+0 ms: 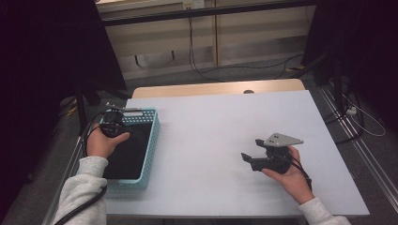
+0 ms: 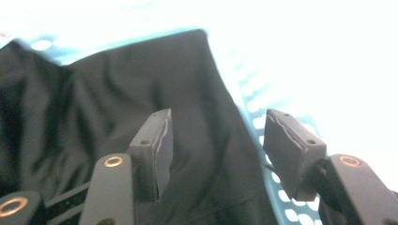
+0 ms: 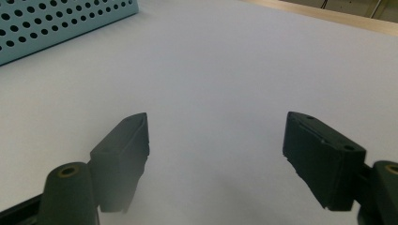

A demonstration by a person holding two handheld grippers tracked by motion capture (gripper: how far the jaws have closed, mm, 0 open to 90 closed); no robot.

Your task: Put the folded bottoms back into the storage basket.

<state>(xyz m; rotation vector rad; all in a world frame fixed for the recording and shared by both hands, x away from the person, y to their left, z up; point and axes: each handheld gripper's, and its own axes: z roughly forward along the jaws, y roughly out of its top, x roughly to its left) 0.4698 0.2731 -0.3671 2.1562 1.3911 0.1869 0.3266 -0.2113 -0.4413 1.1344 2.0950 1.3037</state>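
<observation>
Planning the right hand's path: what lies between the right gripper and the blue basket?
Nothing: in the high view, only bare white table separates the right gripper from the blue basket; the right gripper view agrees.

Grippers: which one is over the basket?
The left gripper, above the black cloth in the blue basket; the right gripper sits over bare table.

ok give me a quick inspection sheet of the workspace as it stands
surface: white table top, bare in the middle
job's things: black cloth lying inside the turquoise perforated basket at the table's left edge
clutter: nothing seen
grippers: left tongs open over the cloth, nothing between the jaws; right tongs open above bare table, empty
cables: one trails from the left tongs down along the sleeve; more lie on the floor behind the table
surroundings: dark stands at both sides, pale wall panels behind
</observation>
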